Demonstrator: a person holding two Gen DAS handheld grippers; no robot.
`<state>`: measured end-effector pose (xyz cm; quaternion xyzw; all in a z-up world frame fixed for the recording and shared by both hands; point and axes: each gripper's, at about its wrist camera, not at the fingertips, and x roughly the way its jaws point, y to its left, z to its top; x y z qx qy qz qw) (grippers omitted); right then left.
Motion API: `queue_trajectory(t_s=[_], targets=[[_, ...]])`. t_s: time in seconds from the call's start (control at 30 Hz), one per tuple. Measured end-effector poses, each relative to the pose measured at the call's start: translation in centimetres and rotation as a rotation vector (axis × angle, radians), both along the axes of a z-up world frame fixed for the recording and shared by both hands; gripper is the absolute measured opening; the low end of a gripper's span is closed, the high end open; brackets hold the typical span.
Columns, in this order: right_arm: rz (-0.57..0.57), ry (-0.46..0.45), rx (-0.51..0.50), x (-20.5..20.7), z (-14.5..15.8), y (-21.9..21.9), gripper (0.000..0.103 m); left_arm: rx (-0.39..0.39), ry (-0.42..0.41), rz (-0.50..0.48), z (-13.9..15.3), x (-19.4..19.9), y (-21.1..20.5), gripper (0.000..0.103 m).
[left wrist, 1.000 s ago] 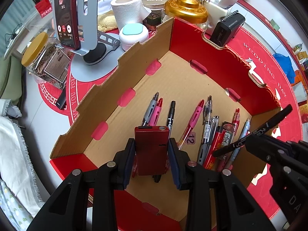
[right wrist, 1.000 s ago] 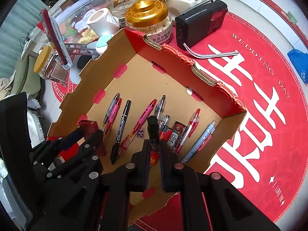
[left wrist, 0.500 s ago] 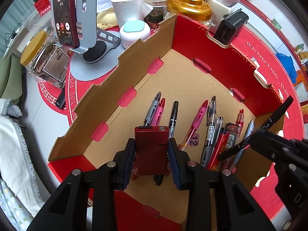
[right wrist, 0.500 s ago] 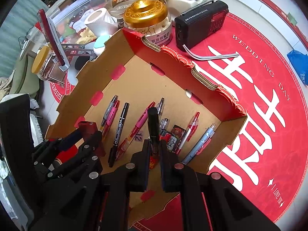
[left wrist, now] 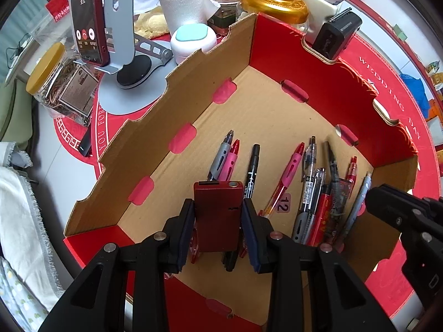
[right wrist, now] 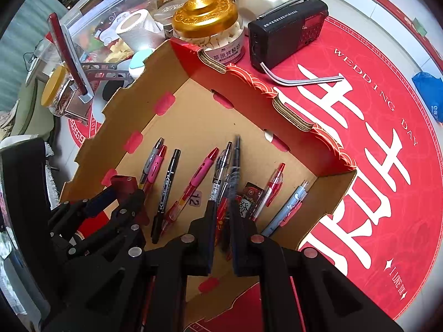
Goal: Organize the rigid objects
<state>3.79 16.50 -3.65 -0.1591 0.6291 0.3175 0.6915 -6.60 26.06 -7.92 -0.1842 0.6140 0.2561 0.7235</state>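
Note:
A red-walled cardboard box (left wrist: 318, 77) (right wrist: 138, 105) holds several pens side by side on its floor. Above its near left corner my left gripper (left wrist: 217, 202) (right wrist: 127, 191) is shut on a dark red rectangular block (left wrist: 217, 215) (right wrist: 123, 181) and pointing down. My right gripper (right wrist: 224, 207) (left wrist: 372, 196) hangs over the pens with its jaws close together. Below them, down at the level of the other pens, a slim black pen (right wrist: 234, 166) (left wrist: 333, 171) shows blurred.
Behind the box stand a phone on a grey stand (left wrist: 88, 22), a yellow-lidded jar (left wrist: 47, 69), a paper roll (left wrist: 182, 5), a gold-lidded jar (right wrist: 206, 16) and a black radio (right wrist: 288, 30). A red round mat (right wrist: 360, 166) covers the table to the right.
The black pen that stuck up from my right gripper is now down among the pens in the box, blurred. Both grippers have stayed where they were, and the left still holds the block.

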Motion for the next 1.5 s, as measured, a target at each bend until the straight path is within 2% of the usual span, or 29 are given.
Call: queue_trajectory(t_s=[0.13, 0.2, 0.23, 0.27, 0.3, 0.33, 0.5, 0.57, 0.63, 0.7, 0.83, 0.97, 1.1, 1.2, 1.27, 1.5], targets=[[0.000, 0.017, -0.008, 0.2, -0.7, 0.1, 0.010, -0.036, 0.010, -0.010, -1.1, 0.3, 0.0, 0.040], [0.002, 0.038, -0.015, 0.2, -1.2, 0.1, 0.011, -0.065, 0.019, -0.019, -1.9, 0.4, -0.1, 0.067], [0.002, 0.038, -0.022, 0.2, -1.3, 0.0, 0.025, -0.082, 0.021, -0.021, -2.2, 0.4, -0.1, 0.093], [-0.003, 0.035, -0.026, 0.1, -1.4, -0.1, 0.067, -0.090, 0.022, -0.019, -2.4, 0.3, -0.1, 0.102], [-0.011, 0.020, -0.016, 0.1, -1.1, -0.3, 0.086, -0.083, 0.010, -0.012, -2.4, 0.1, -0.1, 0.102], [-0.015, -0.013, 0.015, 0.0, -0.4, -0.7, 0.094, -0.076, 0.003, -0.009, -2.4, 0.0, 0.0, 0.102], [0.012, -0.021, 0.009, -0.4, 0.3, -1.0, 0.094, -0.060, -0.048, -0.023, -1.7, -0.4, -0.2, 0.102], [-0.012, -0.022, 0.015, -0.5, 0.9, -1.9, 0.096, -0.021, -0.086, -0.036, -0.6, -0.5, -0.4, 0.102], [-0.048, -0.024, 0.039, -0.4, 1.9, -3.2, 0.102, 0.053, -0.086, -0.059, 0.6, -0.5, -1.1, 0.102], [-0.068, -0.039, 0.054, -0.4, 2.8, -4.1, 0.102, 0.090, -0.092, -0.067, 1.5, -0.5, -1.5, 0.102], [-0.100, -0.012, 0.106, -0.8, 4.3, -5.9, 0.102, 0.016, -0.118, -0.072, 2.1, -0.8, -1.6, 0.103], [-0.123, 0.028, 0.119, -1.8, 4.4, -7.1, 0.102, -0.007, -0.069, -0.085, 2.5, -1.0, -2.1, 0.103], [-0.167, 0.042, 0.130, -2.6, 4.2, -8.2, 0.102, 0.031, -0.044, -0.085, 3.9, -2.3, -3.6, 0.103], [-0.167, 0.008, 0.105, -3.1, 4.6, -8.3, 0.102, 0.062, -0.036, -0.075, 4.6, -2.9, -3.9, 0.102], [-0.155, -0.030, 0.084, -3.4, 5.0, -8.2, 0.102, 0.045, -0.037, -0.073, 4.9, -3.1, -3.9, 0.102], [-0.144, -0.055, 0.079, -3.6, 5.5, -8.0, 0.102, 0.028, -0.029, -0.064, 4.9, -3.8, -4.0, 0.102]])
